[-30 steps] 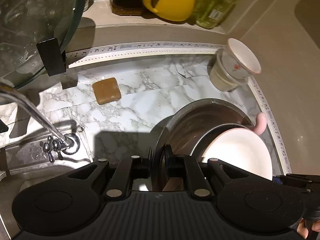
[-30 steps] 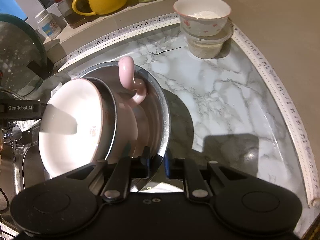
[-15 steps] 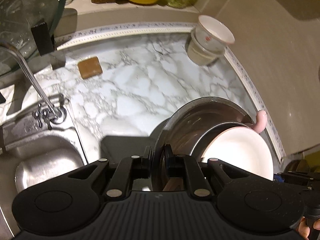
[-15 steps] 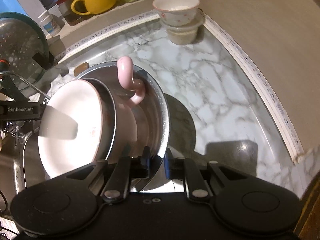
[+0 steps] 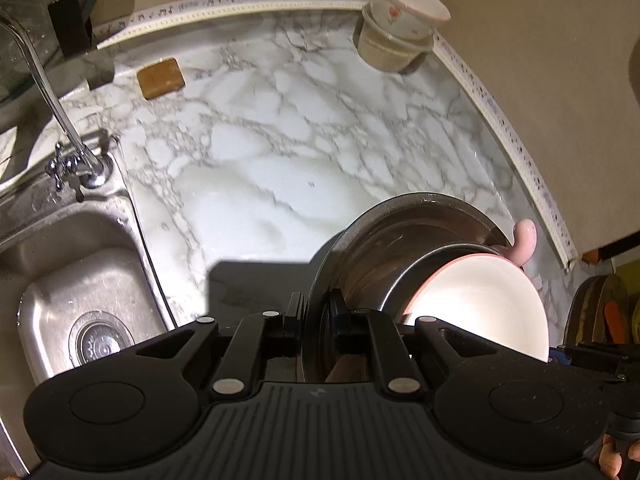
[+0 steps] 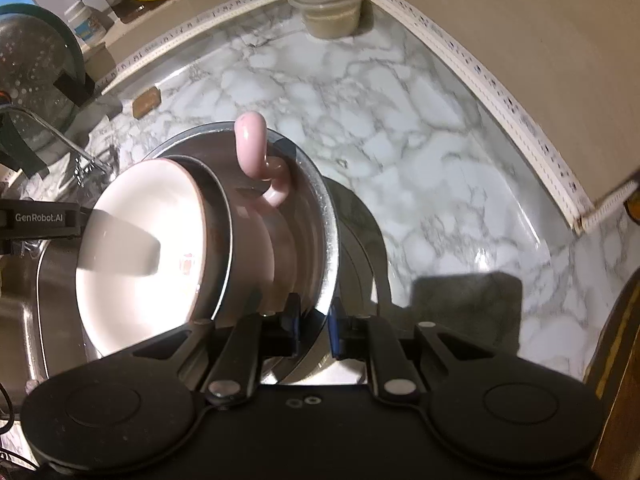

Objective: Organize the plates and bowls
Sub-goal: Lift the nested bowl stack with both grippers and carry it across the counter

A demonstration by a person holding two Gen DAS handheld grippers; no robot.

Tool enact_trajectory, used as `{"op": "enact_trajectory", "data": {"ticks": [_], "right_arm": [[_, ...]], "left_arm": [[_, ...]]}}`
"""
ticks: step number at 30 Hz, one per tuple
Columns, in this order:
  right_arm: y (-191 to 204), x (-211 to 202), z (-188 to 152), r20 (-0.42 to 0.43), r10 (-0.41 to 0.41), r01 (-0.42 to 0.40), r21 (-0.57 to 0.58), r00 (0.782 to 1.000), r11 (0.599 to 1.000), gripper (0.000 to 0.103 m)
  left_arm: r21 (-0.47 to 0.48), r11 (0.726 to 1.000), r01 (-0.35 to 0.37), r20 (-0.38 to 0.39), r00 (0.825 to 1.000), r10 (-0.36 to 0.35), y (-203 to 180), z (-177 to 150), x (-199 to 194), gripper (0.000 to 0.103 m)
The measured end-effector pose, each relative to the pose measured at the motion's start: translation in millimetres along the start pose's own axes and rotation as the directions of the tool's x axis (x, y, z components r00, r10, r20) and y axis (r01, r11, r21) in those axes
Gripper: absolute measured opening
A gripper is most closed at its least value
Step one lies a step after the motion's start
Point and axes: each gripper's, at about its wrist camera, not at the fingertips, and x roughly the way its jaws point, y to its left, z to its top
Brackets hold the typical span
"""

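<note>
L hand-held gripper point(image 5: 316, 330): clamped on rim of steel bowl point(image 5: 372, 240), lower centre of frame.
R hand-held gripper point(image 6: 314, 328): clamped on opposite rim of same bowl point(image 6: 324, 216).
Stack: bowl held tilted on edge above bench point(image 5: 256, 152); pink cup point(image 6: 256, 224) w/ white inside nested in it, handle point(image 6: 256, 152) up.
Upper right: flowered bowl point(image 5: 404, 10) seated in plastic tub point(image 5: 384, 52).
Left: sink point(image 5: 60, 280), tap point(image 5: 76, 160).

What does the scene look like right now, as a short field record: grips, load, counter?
left gripper: shut on rim of steel bowl
right gripper: shut on opposite rim of same bowl
load: smaller steel bowl nested inside, holding pink cup with handle sticking out
tilt: stack tipped on edge
counter: marble countertop; floral bowl stacked on plastic tub in far corner
sink: left of stack
</note>
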Motion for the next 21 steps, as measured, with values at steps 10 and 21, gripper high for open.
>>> {"op": "enact_trajectory", "data": {"ticks": [10, 21], "right_arm": [[-10.0, 4.8, -20.7, -0.030, -0.002, 0.002, 0.016, 1.000, 1.000, 0.015], [-11.0, 12.2, -24.4, -0.051, -0.006, 0.006, 0.007, 0.999, 1.000, 0.015]], "left_arm": [[0.024, 0.999, -0.021, -0.038, 0.999, 0.022, -8.5, -16.2, 9.8, 0.011], [0.037, 0.998, -0.041, -0.055, 0.998, 0.043, -9.0, -19.5, 18.5, 0.011]]}}
